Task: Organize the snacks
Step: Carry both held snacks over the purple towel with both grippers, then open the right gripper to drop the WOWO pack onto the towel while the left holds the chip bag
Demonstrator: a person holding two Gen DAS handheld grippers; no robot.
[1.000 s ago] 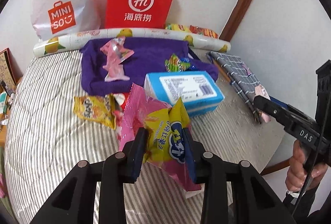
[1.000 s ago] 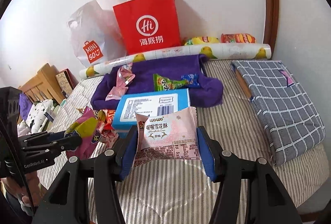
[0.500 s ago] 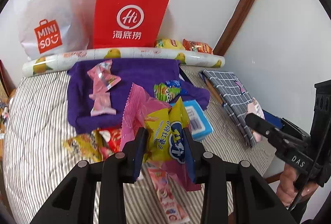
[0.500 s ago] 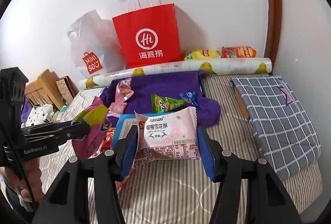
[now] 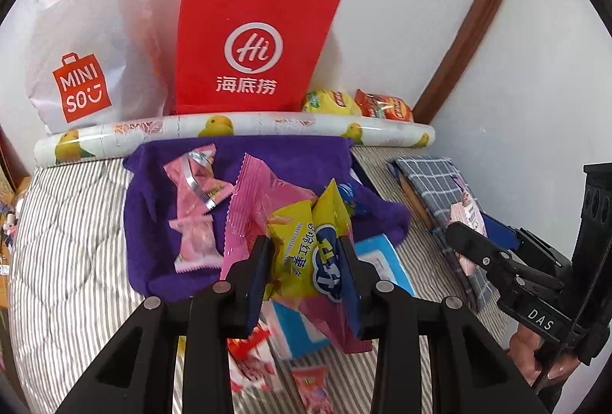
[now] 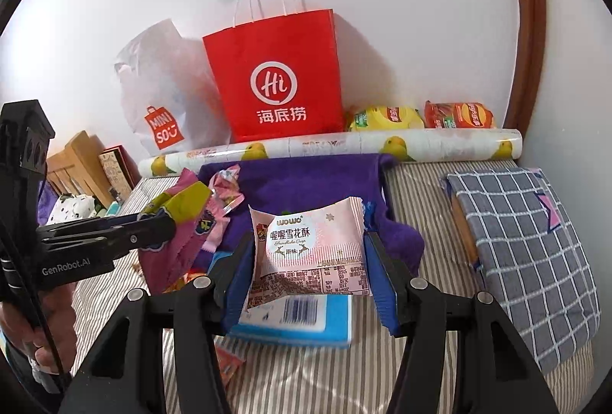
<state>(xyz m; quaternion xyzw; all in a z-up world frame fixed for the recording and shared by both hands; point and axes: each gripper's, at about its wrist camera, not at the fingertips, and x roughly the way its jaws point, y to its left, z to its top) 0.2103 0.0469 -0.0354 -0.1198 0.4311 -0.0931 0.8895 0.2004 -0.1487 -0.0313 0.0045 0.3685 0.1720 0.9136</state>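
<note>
Now both grippers hold snack packets up over the striped bed.

Clamped in the left gripper (image 5: 306,272) are a yellow sweet potato snack bag (image 5: 306,245) and a pink packet (image 5: 264,199) bunched together, raised above the purple cloth (image 5: 160,215). The right gripper (image 6: 310,261) squeezes a pale pink WOWO snowflake crisp packet (image 6: 310,242) between its blue pads, just above a blue-and-white box (image 6: 294,318) lying on the striped bedcover (image 6: 306,375). More pink candy wrappers (image 5: 195,207) lie on the purple cloth. Behind it, a roll of lemon-print paper (image 6: 382,146) runs along the wall, with a red Haidilao paper bag (image 6: 275,85), a white Miniso plastic bag (image 5: 84,43) and two chip bags (image 6: 420,115) at the back. A folded grey checked cloth (image 6: 528,253) sits at the right side of the bed.
</note>
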